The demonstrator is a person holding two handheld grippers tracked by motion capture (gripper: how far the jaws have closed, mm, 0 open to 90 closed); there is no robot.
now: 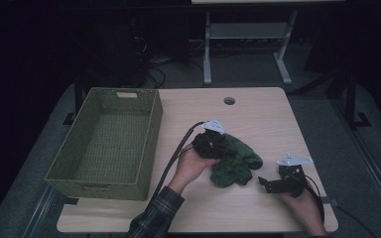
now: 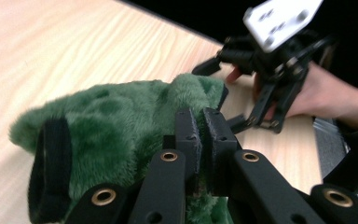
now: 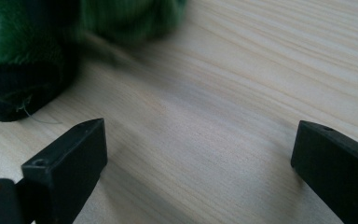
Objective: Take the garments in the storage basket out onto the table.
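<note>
A fluffy green garment [image 1: 238, 163] with a black cuff [image 2: 51, 168] lies crumpled on the middle of the wooden table [image 1: 258, 114]. My left gripper [image 1: 224, 150] sits on its left part, jaws shut with green pile pinched between them [image 2: 204, 123]. The garment [image 2: 121, 116] bulges left of the jaws. My right gripper [image 1: 265, 182] rests low on the table just right of the garment, pointing at it, jaws open with bare wood between them [image 3: 196, 154]. The cuff [image 3: 18, 88] lies a short way ahead of its left jaw.
A green woven basket [image 1: 146, 141] stands empty along the table's left side. A round cable hole [image 1: 229, 101] is near the far edge. The left gripper's cable [image 1: 171, 158] trails toward the front edge. A table frame [image 1: 248, 44] stands on the floor beyond.
</note>
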